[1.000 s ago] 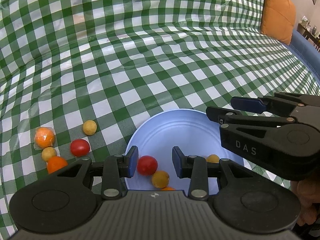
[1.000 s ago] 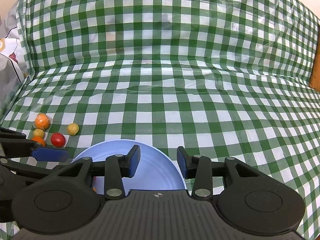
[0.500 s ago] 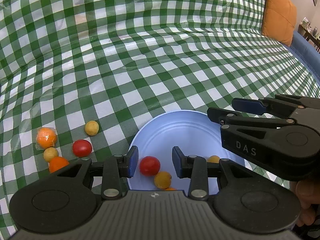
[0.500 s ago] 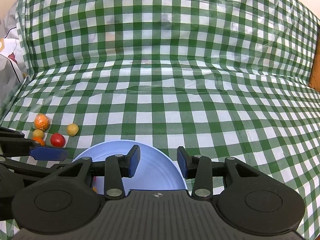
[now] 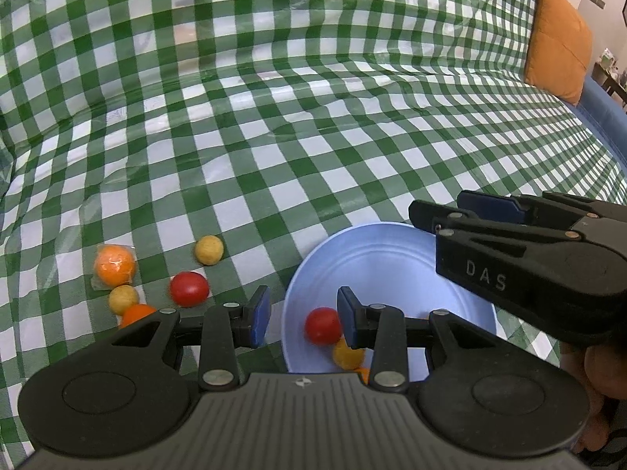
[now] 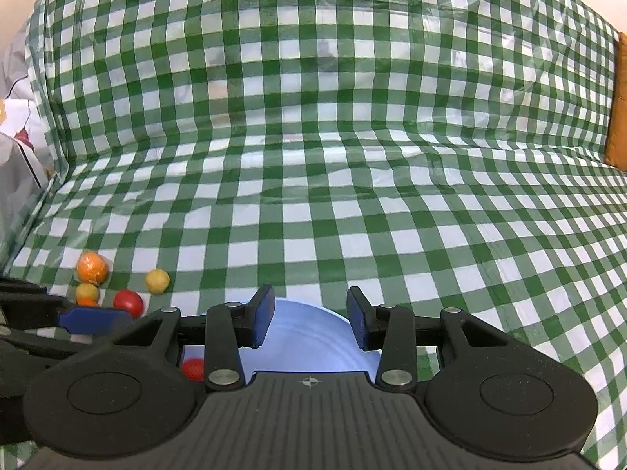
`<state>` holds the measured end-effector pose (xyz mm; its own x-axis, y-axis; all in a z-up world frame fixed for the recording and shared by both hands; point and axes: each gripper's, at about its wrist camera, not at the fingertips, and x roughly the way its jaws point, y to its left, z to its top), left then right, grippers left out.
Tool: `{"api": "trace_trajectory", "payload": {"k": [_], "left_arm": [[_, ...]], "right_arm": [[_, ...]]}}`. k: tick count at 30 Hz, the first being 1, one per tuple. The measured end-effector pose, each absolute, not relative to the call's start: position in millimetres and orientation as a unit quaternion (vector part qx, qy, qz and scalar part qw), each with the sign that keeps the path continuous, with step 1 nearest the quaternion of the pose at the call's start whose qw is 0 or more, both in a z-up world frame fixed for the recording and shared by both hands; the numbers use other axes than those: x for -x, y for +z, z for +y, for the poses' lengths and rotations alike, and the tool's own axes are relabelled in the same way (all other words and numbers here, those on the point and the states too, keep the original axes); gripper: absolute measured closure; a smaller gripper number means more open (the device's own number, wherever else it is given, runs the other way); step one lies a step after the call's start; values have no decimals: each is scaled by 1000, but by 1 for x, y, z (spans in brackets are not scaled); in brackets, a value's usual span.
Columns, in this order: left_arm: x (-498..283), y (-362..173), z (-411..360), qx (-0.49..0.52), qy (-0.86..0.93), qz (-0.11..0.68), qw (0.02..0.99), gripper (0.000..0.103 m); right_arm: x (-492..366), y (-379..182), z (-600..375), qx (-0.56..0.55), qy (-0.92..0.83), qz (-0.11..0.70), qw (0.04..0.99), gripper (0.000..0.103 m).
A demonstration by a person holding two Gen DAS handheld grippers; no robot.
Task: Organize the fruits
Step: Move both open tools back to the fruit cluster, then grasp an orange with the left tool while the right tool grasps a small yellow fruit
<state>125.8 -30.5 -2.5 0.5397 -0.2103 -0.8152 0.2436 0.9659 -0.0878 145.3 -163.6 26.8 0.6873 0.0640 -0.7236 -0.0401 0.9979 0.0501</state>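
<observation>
Since the earlier frames, your left gripper [image 5: 301, 315] has shifted leftward off the bowl [image 5: 376, 250]: its opening, formerly over the red fruit inside the bowl, now straddles the bowl's left rim. Your right gripper [image 6: 309, 315] has not changed position.

Working from the bowl as reference, left to right:

- Loose cluster, left of the bowl on the checked cloth [image 5: 313, 117]: wrapped orange fruit [image 5: 115, 265] farthest out, a yellow fruit [image 5: 124, 299] and a partly hidden orange fruit [image 5: 135, 312] just beside it, then the red fruit [image 5: 189, 289], then the yellow ball [image 5: 209, 250] beyond it.
- Left gripper: jaws spread wide, empty. The red fruit lies ahead and to the left of its left finger and is the nearest loose piece. The fruits are round, so no long axis governs the approach.
- Bowl interior: a red fruit [image 5: 322, 326] and a yellow fruit [image 5: 346, 353], with further pieces hidden behind the finger.
- Right gripper: over the bowl's right side, jaws wide, empty.

Use the left gripper; it is nearer the cluster. Expect the neighbouring fruits to roll if nudged. Nothing stands between the gripper and the red fruit.
</observation>
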Motion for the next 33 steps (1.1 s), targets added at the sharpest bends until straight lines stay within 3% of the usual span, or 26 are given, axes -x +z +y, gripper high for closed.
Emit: {"api": "trace_trajectory", "payload": {"k": [3,5,6,8,10,17,24,29,33], "left_arm": [[-126,-7,-19,-6,-124,459,880,62],[-129,-12,-8,0,-105,468,878,66],[-131,-10,0,9,-96,464,881,73],[-136,-5,22,40,-80,454,886,80],[-141,-2,46,74,-54,449,889,80],[-157,-19,124,191,33,467,863,80],[-155,-36,145,225,43,486,843,80],[-156,-42,143,230,42,490,840,77],[-163,-49,146,241,44,491,836,61]], "right_arm": [[-146,28,-160,-22,24,385,922,61],[-149,28,-155,-30,22,380,924,61],[-150,28,-154,-34,21,379,925,61],[-151,28,-152,-48,23,374,926,73],[-152,30,-150,-62,31,364,929,78],[-166,27,-126,-99,57,359,926,78],[-186,16,-88,-128,89,382,911,77],[-201,2,-64,-137,101,415,894,77],[-212,-10,-50,-132,104,437,884,74]]}}
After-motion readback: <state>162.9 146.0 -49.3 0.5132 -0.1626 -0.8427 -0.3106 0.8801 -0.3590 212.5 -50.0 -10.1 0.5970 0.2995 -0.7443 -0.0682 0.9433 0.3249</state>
